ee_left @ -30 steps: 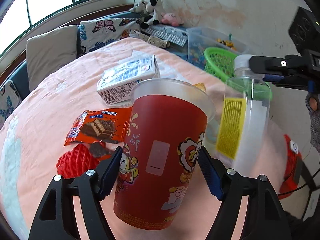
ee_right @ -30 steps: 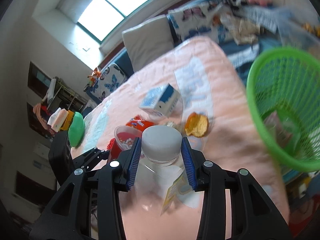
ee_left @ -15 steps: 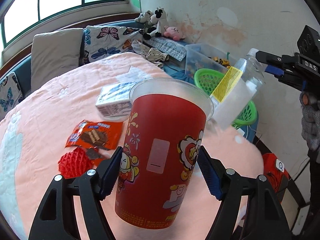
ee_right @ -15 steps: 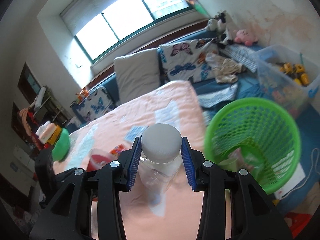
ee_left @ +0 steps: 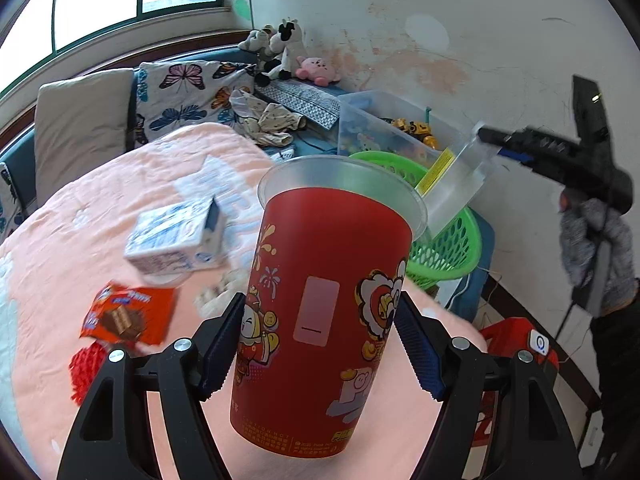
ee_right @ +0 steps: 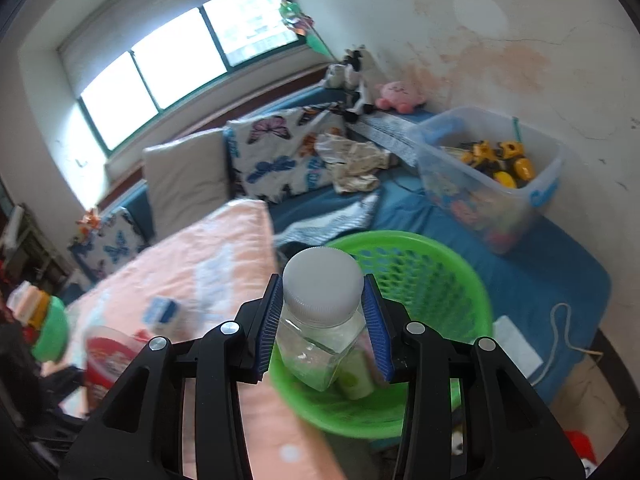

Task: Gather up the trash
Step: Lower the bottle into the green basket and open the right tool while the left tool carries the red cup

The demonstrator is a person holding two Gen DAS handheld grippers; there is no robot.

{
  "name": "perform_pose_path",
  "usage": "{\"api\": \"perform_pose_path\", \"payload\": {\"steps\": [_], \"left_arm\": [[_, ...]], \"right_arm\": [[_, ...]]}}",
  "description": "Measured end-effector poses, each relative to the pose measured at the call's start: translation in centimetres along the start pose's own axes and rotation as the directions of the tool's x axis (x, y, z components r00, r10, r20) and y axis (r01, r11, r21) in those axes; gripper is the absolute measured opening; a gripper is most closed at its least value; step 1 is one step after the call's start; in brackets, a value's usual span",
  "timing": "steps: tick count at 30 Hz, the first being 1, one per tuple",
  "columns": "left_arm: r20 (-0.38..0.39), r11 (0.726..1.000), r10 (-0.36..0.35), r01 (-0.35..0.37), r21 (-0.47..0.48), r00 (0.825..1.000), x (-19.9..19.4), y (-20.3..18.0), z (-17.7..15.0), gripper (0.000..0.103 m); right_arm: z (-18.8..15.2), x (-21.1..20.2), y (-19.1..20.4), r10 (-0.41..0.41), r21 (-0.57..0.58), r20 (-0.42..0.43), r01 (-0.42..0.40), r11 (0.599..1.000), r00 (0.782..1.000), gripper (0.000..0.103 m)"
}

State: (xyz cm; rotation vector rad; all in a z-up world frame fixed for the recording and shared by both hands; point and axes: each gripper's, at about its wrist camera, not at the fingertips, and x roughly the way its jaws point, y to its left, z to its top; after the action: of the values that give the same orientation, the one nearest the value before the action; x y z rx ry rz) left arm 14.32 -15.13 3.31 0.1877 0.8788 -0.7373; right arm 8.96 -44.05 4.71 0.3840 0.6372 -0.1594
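Clear bottle (ee_right: pixel 320 332) gripped at cap by right claw (ee_right: pixel 322 326), hanging base-down (tilted) over green basket (ee_right: pixel 440 280), left claw (ee_left: pixel 320 348) gripping upright red cup (ee_left: pixel 320 320)

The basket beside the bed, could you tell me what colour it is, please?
Bright green, with a perforated mesh wall; clearest in the right wrist view.

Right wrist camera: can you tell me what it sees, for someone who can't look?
The right gripper is clamped on a clear plastic bottle with a white cap, held above a green basket. Left of the basket lies a pink blanket; behind are butterfly cushions and a clear box of toys.
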Motion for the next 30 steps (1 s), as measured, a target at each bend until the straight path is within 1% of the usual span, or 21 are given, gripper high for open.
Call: {"api": "perform_pose_path", "payload": {"steps": [3, 5, 11, 13, 15, 18, 24, 27, 30], "left_arm": [[-0.003, 1.000, -0.011, 0.011, -0.002, 1.000, 0.7, -0.7, 0.9, 0.071], [-0.009, 1.000, -0.016, 0.016, -0.001, 1.000, 1.4, -1.2, 1.5, 0.071], [-0.029, 1.000, -0.030, 0.030, -0.004, 0.999, 3.2, -2.4, 2.7, 0.071], [-0.036, 0.999, -0.036, 0.036, -0.005, 0.999, 3.8, -2.7, 3.1, 0.071], [-0.041, 0.999, -0.039, 0.039, -0.002, 0.998, 4.2, -2.9, 3.3, 0.071], [-0.051, 0.999, -0.043, 0.044, 0.004, 0.998, 4.9, -3.5, 3.6, 0.071], [-0.071, 0.998, -0.063, 0.064, 0.008, 0.995, 6.4, -4.5, 4.1, 0.071], [-0.079, 0.997, -0.076, 0.077, 0.018, 0.994, 7.1, -5.1, 4.5, 0.071], [-0.088, 0.996, -0.085, 0.087, 0.025, 0.993, 7.9, -5.8, 4.9, 0.071]], "right_arm": [[-0.9, 1.8, -0.9, -0.063, -0.036, -0.015, 0.062, 0.997, 0.998, 0.041], [-1.6, 2.9, -1.3, -0.085, -0.048, -0.036, 0.083, 0.995, 0.996, 0.041], [-3.3, 6.4, -2.8, -0.102, -0.050, -0.100, 0.097, 0.994, 0.990, 0.041], [-3.4, 6.9, -3.0, -0.108, -0.044, -0.113, 0.104, 0.994, 0.988, 0.042], [-3.6, 7.2, -3.6, -0.085, -0.023, -0.121, 0.082, 0.996, 0.989, 0.044], [-3.6, 6.9, -3.9, -0.095, -0.014, -0.109, 0.094, 0.995, 0.989, 0.045], [-3.6, 4.9, -4.8, -0.082, 0.006, -0.087, 0.083, 0.997, 0.993, 0.048], [-3.7, 3.6, -4.8, -0.079, 0.001, -0.076, 0.079, 0.997, 0.994, 0.053], [-3.9, 2.1, -5.0, -0.080, 0.003, -0.054, 0.080, 0.997, 0.995, 0.056]]}}
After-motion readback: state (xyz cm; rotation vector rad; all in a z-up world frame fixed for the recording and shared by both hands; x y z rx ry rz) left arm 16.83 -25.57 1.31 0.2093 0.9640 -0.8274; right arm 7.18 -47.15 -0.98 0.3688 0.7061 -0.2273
